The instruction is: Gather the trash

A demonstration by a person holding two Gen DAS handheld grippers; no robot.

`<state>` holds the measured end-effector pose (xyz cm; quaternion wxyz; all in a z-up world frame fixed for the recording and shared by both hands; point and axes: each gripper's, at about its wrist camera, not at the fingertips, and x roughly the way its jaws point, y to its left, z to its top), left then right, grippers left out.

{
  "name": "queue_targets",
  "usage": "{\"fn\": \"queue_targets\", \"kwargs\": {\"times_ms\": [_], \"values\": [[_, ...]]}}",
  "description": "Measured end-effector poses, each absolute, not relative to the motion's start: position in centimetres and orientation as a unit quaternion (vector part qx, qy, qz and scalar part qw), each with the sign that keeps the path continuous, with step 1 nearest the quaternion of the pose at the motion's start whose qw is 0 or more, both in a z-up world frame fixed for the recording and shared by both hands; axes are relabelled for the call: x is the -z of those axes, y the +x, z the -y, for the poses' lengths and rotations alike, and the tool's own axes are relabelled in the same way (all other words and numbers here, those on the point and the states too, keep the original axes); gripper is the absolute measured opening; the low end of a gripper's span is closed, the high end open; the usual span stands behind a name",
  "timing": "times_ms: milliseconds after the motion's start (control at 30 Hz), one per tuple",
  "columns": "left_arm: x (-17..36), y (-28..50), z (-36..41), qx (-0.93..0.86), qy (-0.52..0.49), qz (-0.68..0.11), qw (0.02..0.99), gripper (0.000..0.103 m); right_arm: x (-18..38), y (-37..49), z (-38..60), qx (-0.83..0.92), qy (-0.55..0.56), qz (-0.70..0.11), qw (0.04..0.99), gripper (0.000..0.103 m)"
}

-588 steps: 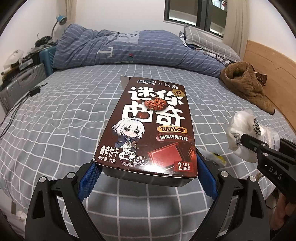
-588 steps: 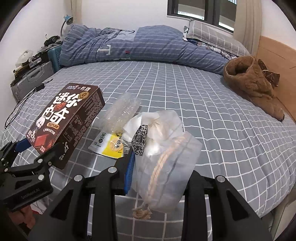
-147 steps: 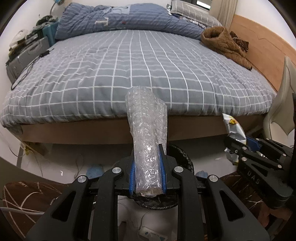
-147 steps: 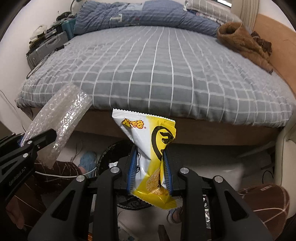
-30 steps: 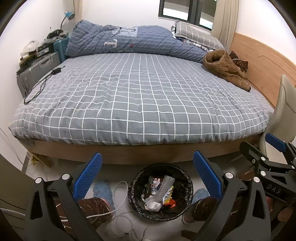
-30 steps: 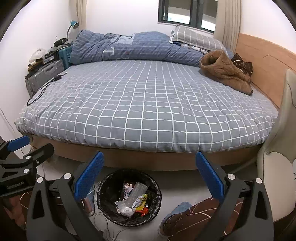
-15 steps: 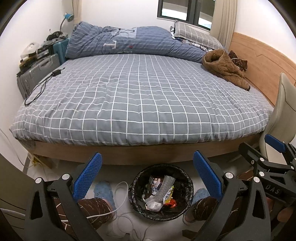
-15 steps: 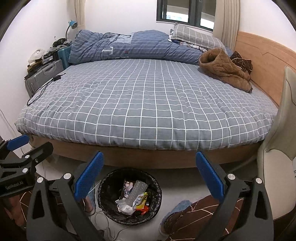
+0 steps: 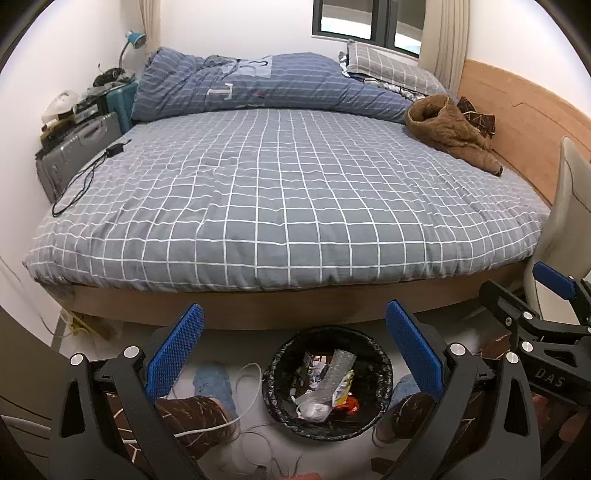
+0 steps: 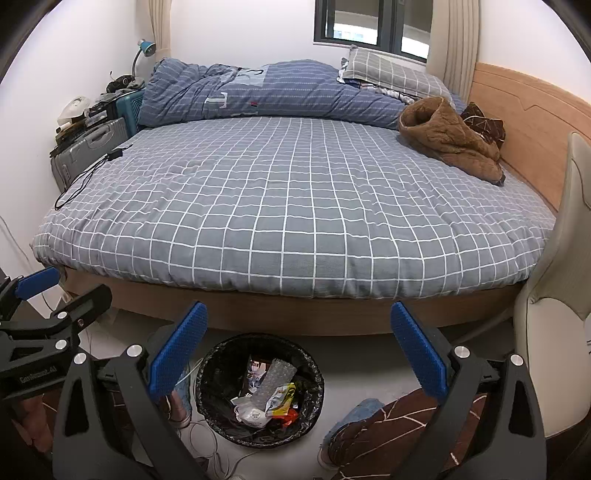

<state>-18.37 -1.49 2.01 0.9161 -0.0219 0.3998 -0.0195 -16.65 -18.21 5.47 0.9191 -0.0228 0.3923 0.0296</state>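
Grey checked cloth covers the bed (image 9: 280, 192), soft and matt, lightly creased. At its far right corner lies a fuzzy brown coat (image 9: 448, 131), deep pile. The headboard (image 9: 517, 122) is smooth pale wood. Below the bed's near edge, the bin (image 10: 207, 369) wears a glossy, crinkled black plastic liner; inside, clear bubble wrap (image 10: 271, 384) and a shiny yellow wrapper (image 10: 282, 397). Both grippers show matt black plastic, and the pads (image 9: 175, 350) are knurled blue rubber.

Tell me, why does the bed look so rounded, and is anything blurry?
Left wrist view: the fisheye lens bows the bed and darkens the corners; focus is sharp, light soft and even. Right wrist view: same bulge, headboard curved, window slightly bright, no blur.
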Motion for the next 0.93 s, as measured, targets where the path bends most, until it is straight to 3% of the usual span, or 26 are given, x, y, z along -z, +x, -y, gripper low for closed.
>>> {"fn": "queue_targets", "kwargs": {"times_ms": [933], "values": [[-1.68, -17.92, 1.91, 0.001, -0.010, -0.402, 0.915, 0.097, -5.19, -16.73, 17.81, -0.032, -0.023, -0.391, 0.920, 0.095]]}}
